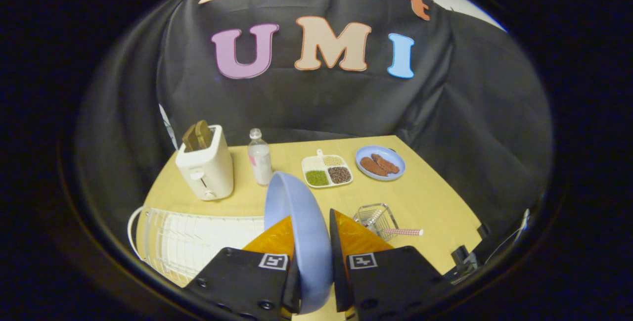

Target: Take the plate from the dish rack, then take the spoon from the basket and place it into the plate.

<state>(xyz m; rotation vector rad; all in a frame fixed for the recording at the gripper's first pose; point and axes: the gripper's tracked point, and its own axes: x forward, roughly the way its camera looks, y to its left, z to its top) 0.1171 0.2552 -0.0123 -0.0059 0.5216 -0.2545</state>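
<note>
A light blue plate (295, 222) stands on edge between my two orange fingers (272, 239), and my gripper (311, 242) is shut on it. It is held above the table, just right of the white wire dish rack (188, 242). Beyond my right finger sits a small wire basket (377, 219) with a spoon (403, 232) lying in it, its pink dotted handle sticking out to the right.
On the wooden table (435, 202) stand a cream toaster (205, 167) with bread, a small bottle (259, 159), a divided tray (326, 171) of grains, and a blue plate with sausages (380, 162). Black cloth walls the booth behind.
</note>
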